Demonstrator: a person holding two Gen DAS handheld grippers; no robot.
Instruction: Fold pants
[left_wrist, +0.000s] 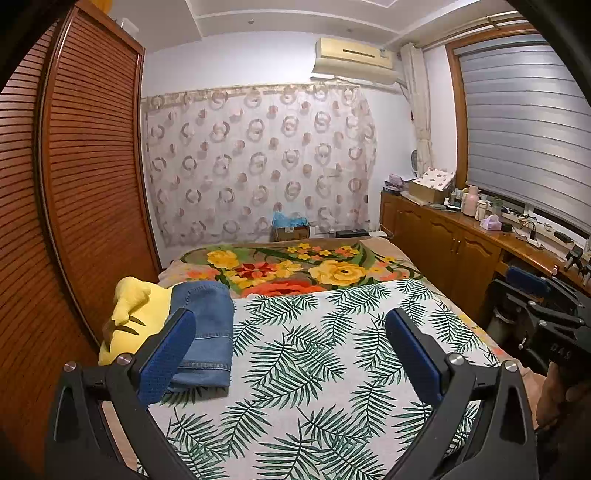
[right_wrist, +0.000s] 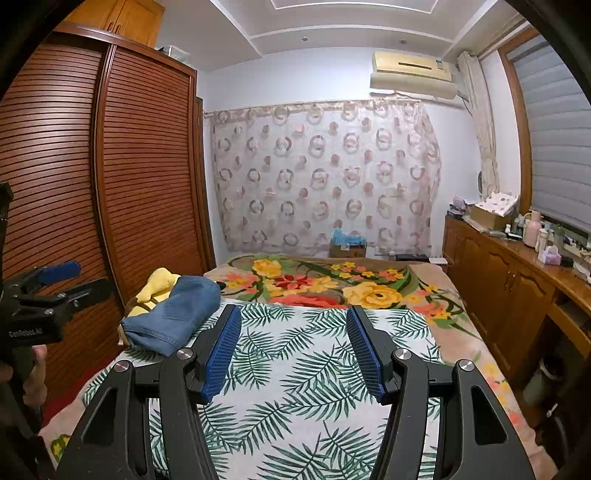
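pants (left_wrist: 207, 332) (folded denim) lie against a yellow plush (left_wrist: 133, 317) on the palm-leaf sheet (left_wrist: 314, 369); both grippers' fingers (right_wrist: 221, 354) spread, empty

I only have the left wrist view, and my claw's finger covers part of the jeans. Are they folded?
Observer: Yes. The right wrist view shows the jeans as one folded bundle, leaning on the yellow plush toy.
Operator: Is the right claw holding anything?
Observer: No. The right claw is open, with only the leaf-print sheet between its fingers.
Operator: Is the left claw touching the jeans?
Observer: No. The left claw is apart from them, in front of the wardrobe.
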